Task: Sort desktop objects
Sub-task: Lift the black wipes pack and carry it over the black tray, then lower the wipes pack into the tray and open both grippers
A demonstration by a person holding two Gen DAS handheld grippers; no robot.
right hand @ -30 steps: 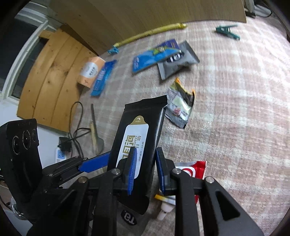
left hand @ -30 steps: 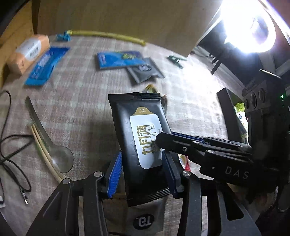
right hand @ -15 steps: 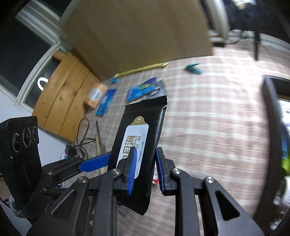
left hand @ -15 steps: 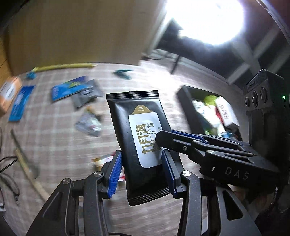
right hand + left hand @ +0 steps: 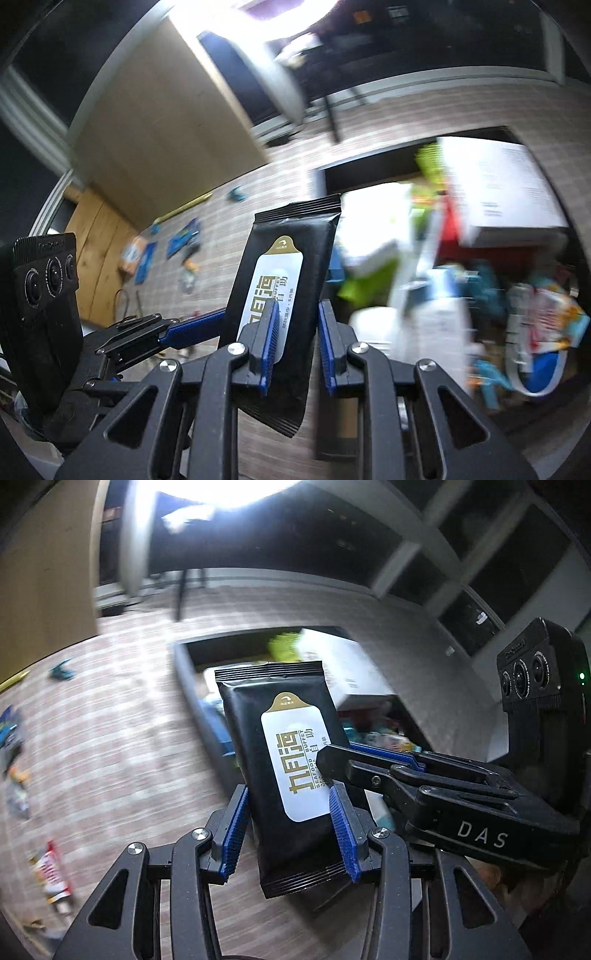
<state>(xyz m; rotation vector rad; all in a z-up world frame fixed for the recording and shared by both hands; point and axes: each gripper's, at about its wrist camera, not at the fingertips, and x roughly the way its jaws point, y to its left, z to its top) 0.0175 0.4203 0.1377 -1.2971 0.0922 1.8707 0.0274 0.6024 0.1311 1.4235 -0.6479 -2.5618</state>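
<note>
Both tools (image 5: 288,812) (image 5: 295,332) grip black packet (image 5: 280,746) above checked tablecloth (image 5: 110,720).

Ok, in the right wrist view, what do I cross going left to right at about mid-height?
Left gripper and its camera block, then the black wipes pack with the right gripper clamped on it, then the dark bin crowded with blurred packets and a white box.

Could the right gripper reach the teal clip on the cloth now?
Probably not: the right gripper is shut on the black wipes pack, the left gripper too, and the teal clip lies far off.
</note>
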